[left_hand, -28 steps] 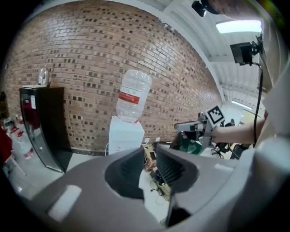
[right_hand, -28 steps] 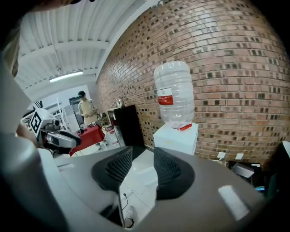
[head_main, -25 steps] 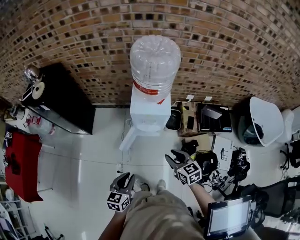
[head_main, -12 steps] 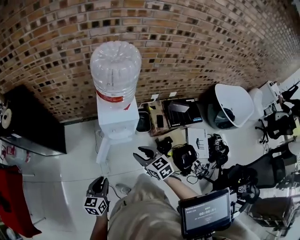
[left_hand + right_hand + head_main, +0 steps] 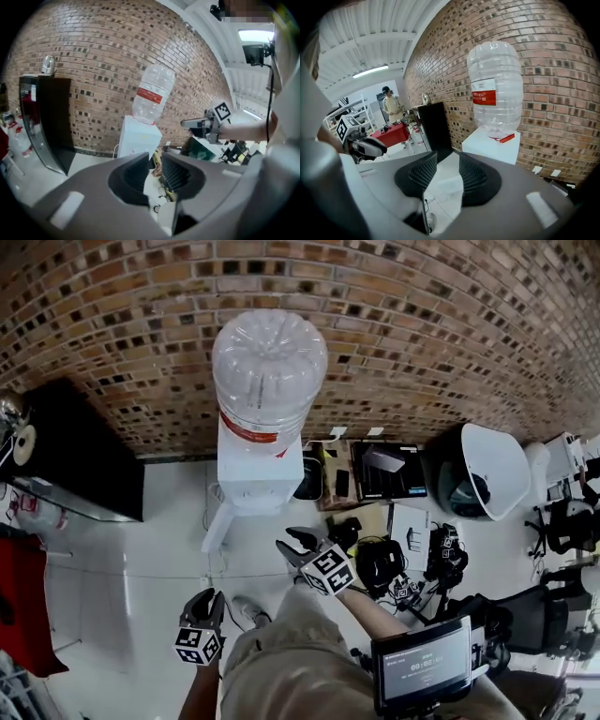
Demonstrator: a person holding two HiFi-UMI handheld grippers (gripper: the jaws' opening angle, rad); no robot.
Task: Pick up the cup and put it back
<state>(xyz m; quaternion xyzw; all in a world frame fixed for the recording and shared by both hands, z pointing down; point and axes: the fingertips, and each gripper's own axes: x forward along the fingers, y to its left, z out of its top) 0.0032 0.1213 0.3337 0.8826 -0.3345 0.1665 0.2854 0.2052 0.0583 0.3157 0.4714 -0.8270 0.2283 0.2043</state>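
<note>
Facing the dispenser (image 5: 260,474), left claw (image 5: 207,597) and right claw (image 5: 289,541) gape empty.

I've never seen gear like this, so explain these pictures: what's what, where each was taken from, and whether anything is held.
No robot: a person holds a two-jaw gripper in each hand. The head view looks down from a camera on the person's head and shows the left gripper and right gripper. The other two pictures come from cameras riding on each gripper, looking along its jaws. Both pairs of jaws stand slightly apart with nothing between them. Ahead, a dispenser with an upturned bottle stands against a brick wall, with a black cabinet at left and gear on the floor at right. I see no cup.
</note>
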